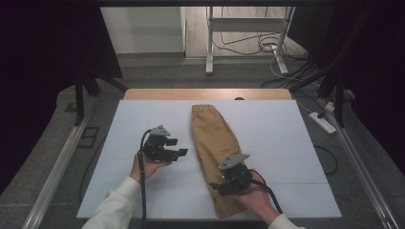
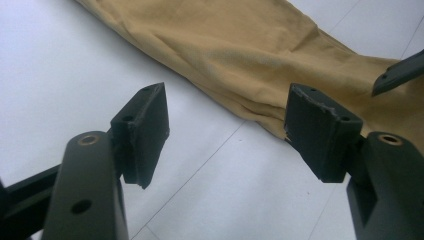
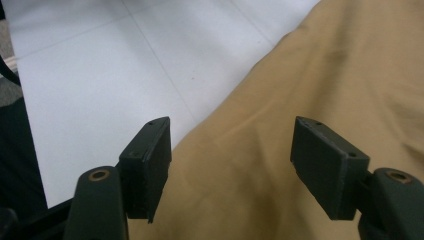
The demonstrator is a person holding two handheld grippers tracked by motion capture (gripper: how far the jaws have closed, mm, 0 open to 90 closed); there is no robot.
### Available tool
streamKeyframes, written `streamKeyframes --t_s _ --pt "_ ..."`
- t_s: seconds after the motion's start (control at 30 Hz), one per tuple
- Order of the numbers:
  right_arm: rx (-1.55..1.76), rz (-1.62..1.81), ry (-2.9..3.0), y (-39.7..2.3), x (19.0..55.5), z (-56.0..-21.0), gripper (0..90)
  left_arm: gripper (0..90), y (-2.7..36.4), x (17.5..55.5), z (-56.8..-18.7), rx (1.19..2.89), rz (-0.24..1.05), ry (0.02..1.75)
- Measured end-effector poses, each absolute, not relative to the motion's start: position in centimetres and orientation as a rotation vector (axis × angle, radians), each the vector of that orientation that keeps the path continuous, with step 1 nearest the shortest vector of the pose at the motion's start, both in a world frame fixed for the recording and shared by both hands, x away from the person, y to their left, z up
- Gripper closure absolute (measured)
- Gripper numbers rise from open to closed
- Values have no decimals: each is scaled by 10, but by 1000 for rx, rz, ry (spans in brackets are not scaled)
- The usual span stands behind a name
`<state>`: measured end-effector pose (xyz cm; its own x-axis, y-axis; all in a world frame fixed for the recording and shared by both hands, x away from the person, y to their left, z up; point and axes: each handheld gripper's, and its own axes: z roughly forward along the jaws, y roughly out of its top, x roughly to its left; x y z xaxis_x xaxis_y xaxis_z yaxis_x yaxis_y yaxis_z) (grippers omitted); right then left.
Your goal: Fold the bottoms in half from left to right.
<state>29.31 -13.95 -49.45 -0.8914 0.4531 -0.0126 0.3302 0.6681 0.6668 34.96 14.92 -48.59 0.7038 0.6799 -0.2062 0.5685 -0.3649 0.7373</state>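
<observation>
Two grippers: both over white table (image 1: 286,143).
Left gripper (image 1: 179,147): jaws wide apart, nothing between them, just left of tan trousers (image 1: 215,143).
Tan trousers: folded lengthwise, mid-table, running near to far.
Right gripper (image 1: 216,187): jaws wide, nothing gripped, over trousers' near end.

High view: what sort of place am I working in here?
Probably a lab or studio set up for recording, not a home. A white work surface lies on a wooden table between dark curtains, with loose cables and a power strip on the floor.
</observation>
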Motion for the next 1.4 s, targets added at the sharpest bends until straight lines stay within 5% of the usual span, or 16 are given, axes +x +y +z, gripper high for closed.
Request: streamKeyframes --t_s 0.5,0.77,0.97,1.4 --pt "638 806 2748 -114 290 -521 286 328 148 350 -486 2083 172 953" --pt "692 786 2748 -119 292 -517 493 324 150 349 -487 2084 177 960" --pt "680 744 2740 -128 296 -514 799 322 153 348 -484 2081 192 958" --pt "706 821 2766 -134 295 -508 848 312 157 348 -482 2081 199 958"
